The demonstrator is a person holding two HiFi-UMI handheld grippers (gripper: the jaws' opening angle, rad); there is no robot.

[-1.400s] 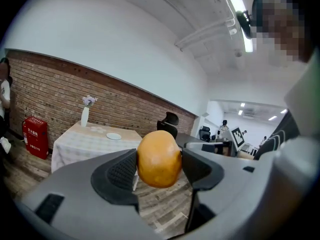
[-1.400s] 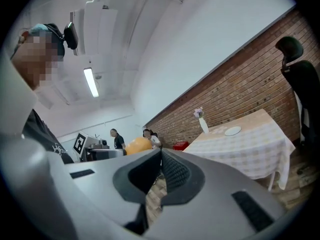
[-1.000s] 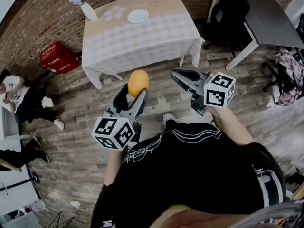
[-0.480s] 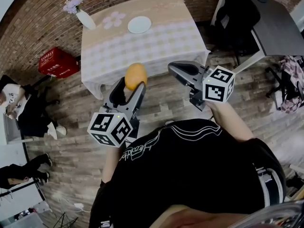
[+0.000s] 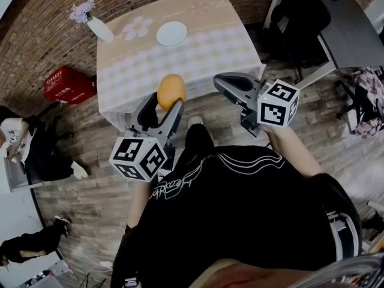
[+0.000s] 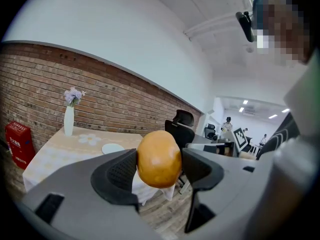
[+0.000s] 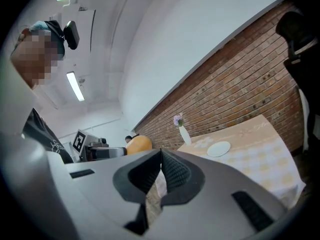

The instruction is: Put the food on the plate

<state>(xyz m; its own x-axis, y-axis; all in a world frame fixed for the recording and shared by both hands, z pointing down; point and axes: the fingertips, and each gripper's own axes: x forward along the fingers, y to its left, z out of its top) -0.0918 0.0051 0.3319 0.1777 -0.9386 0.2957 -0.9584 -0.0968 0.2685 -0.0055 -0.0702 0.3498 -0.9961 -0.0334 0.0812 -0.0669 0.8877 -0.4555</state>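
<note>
An orange-yellow round food item [image 5: 171, 91] [image 6: 158, 159] sits clamped between the jaws of my left gripper [image 5: 163, 102] [image 6: 159, 170], held in the air in front of the table. It also shows in the right gripper view as the orange food [image 7: 138, 144] at left. My right gripper [image 5: 231, 86] [image 7: 161, 167] is shut with nothing between its jaws, to the right of the food. A small white plate [image 5: 171, 33] [image 6: 113, 148] [image 7: 219, 148] lies on the far part of the table [image 5: 198, 47], well beyond both grippers.
A white vase with purple flowers [image 5: 95, 23] stands at the table's far left corner. A black office chair [image 5: 300, 17] and a grey desk [image 5: 354, 35] are to the right, a red crate [image 5: 66, 84] to the left. People sit at the left wall.
I have stepped closer to the table: it now lies nearer both grippers. The left gripper still holds the food, and the right gripper stays shut.
</note>
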